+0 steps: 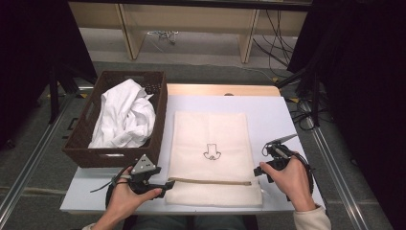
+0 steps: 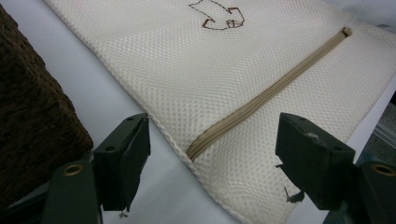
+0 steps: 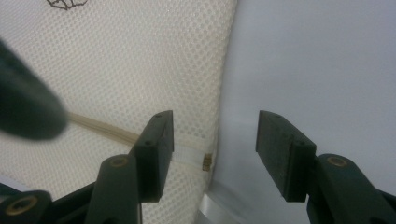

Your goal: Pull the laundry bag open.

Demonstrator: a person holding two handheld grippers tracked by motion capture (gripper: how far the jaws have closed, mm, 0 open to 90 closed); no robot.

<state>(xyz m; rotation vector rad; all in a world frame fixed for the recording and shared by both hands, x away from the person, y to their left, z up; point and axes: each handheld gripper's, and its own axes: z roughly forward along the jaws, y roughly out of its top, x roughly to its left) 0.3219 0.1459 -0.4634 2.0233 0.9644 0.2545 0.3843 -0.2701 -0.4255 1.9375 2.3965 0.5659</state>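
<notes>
High view: mesh bag flat, both grippers wide

White tabletop [image 1: 282, 115] carries a cream mesh bag [image 1: 210, 139] between the two grippers. A brown basket [image 1: 84, 139] of white cloth [image 1: 124, 117] stands beyond the left gripper [image 1: 167, 186]. Left gripper and right gripper [image 1: 257, 171] are both spread wide, gripping nothing, flanking the bag's zipper [image 2: 266, 95]. Right gripper view shows the zipper's metal end [image 3: 207, 161] between its jaws.

no words, numbers or brand names can be read anywhere. the one sign is a small dark outline figure stitched on the cream mesh bag [image 1: 210, 143], near its middle, just beyond the zipper [image 1: 210, 181]; it is a drawing, not lettering, and what it depicts cannot be told.
</notes>
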